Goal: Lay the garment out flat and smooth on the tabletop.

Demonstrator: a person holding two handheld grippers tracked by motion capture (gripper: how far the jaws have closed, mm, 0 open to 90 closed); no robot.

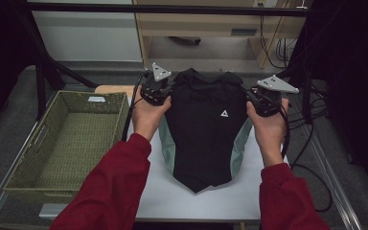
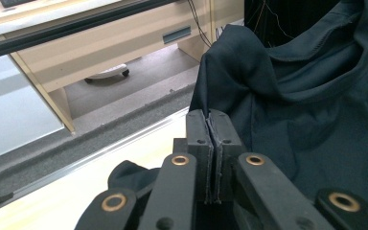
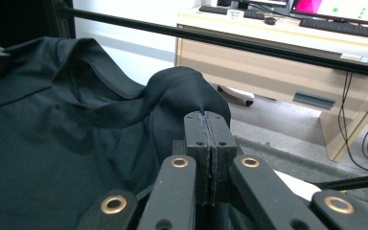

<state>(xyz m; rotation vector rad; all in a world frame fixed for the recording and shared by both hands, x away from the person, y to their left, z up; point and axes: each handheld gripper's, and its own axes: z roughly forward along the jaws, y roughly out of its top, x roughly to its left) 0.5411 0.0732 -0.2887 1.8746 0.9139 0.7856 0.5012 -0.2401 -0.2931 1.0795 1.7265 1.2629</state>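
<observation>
From the high view, a black short-sleeved shirt with pale green side panels (image 1: pixel 205 129) is held up by its shoulders over the middle of the white desk (image 1: pixel 249 196), its hem trailing down toward the near edge. The left gripper (image 1: pixel 159 92) pinches the shirt's left shoulder and the right gripper (image 1: pixel 261 99) pinches the right shoulder, both toward the far edge. A woven olive-green basket (image 1: pixel 64 143) sits beside the desk's left edge. The only marking visible is a small white triangle logo (image 1: pixel 224 113) on the chest; no writing can be read.

In the left gripper view, the left gripper (image 2: pixel 212 125) stands with its jaws pressed together on a fold of the dark shirt (image 2: pixel 311 96), the cloth bunching up just past the tips.

In the right gripper view, the right gripper (image 3: pixel 206 125) is likewise clamped tight on a ridge of shirt fabric (image 3: pixel 76 120), with the collar lying off to the side.

This looks like spreading or lifting the shirt before folding or moving it. To do it well, I would judge that both grips should hold at matching points on the shoulder seams, the hands kept level and drawn evenly apart so the body hangs flat without twisting, and the hem kept from dragging off the near edge
</observation>
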